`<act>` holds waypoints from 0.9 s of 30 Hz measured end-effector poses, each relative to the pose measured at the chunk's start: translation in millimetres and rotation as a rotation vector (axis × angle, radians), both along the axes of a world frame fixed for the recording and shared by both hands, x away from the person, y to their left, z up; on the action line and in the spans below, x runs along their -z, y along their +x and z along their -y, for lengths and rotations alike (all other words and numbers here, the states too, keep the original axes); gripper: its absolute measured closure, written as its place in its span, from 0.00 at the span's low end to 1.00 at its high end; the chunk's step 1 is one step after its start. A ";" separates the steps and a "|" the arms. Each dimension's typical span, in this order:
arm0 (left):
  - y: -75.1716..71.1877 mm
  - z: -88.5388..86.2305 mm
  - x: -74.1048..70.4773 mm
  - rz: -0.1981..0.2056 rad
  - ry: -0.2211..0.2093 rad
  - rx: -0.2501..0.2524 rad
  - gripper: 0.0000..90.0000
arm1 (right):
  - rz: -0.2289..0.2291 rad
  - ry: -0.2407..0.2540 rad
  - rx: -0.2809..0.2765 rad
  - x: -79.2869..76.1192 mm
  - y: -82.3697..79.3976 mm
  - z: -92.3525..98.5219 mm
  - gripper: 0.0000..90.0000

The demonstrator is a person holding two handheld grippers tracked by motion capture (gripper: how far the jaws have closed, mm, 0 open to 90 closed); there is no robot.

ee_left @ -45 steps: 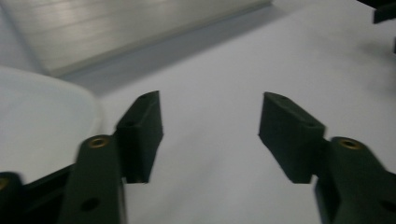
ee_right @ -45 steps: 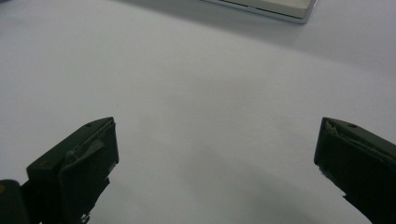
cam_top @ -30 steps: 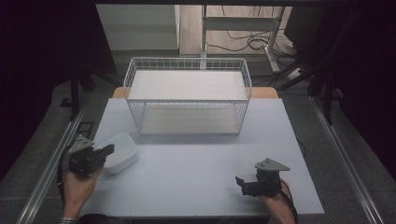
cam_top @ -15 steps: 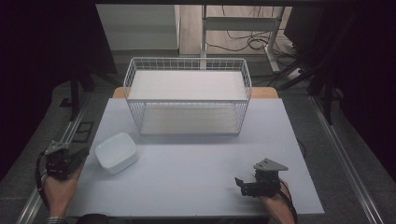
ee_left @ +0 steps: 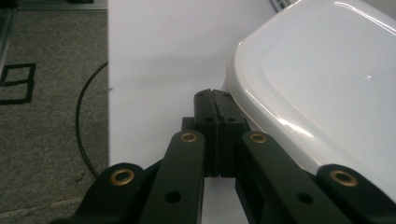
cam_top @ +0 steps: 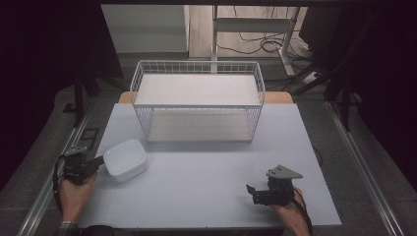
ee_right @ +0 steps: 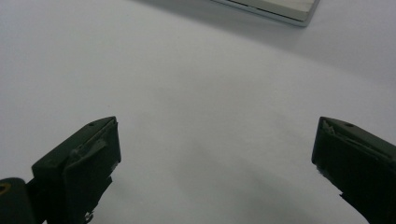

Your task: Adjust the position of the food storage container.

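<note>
Left gripper (ee_left: 215, 100), jaws clenched on nothing, tips at the near-left rim of the white dish (cam_top: 125, 159) on the table (cam_top: 206, 172). Right gripper (cam_top: 252, 191) rests released, well apart. Risk: closed jaws may shove the dish instead of gripping.

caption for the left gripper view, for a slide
Shut left gripper beside the rim of a white dish on the table.

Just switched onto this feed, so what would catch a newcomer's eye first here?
A white wire basket stands at the table's far middle. Near the left edge lies a white dish, with the shut left gripper right at its rim. The right gripper rests open near the front right.
</note>
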State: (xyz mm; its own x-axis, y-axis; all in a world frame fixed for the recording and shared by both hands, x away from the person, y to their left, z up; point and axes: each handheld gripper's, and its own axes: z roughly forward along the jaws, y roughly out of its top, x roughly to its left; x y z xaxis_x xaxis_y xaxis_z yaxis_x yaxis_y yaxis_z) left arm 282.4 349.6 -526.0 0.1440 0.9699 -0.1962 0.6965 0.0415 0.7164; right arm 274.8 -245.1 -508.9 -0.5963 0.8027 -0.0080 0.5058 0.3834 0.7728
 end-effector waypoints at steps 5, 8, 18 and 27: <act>13.4 9.3 -0.1 -0.004 -0.008 0.032 1.00 | 0.005 0.005 -0.003 -0.8 2.0 -1.9 0.01; 19.2 14.7 -0.4 -0.006 -0.016 0.052 1.00 | 0.007 0.006 -0.002 -1.4 3.0 -2.2 0.01; 33.2 41.7 -1.5 -0.012 -0.041 0.128 1.00 | -0.010 0.032 -0.007 -4.3 9.8 -8.2 0.00; 37.8 71.7 -3.3 -0.023 -0.042 0.202 1.00 | -0.081 0.052 -0.072 -5.8 23.1 -41.9 0.04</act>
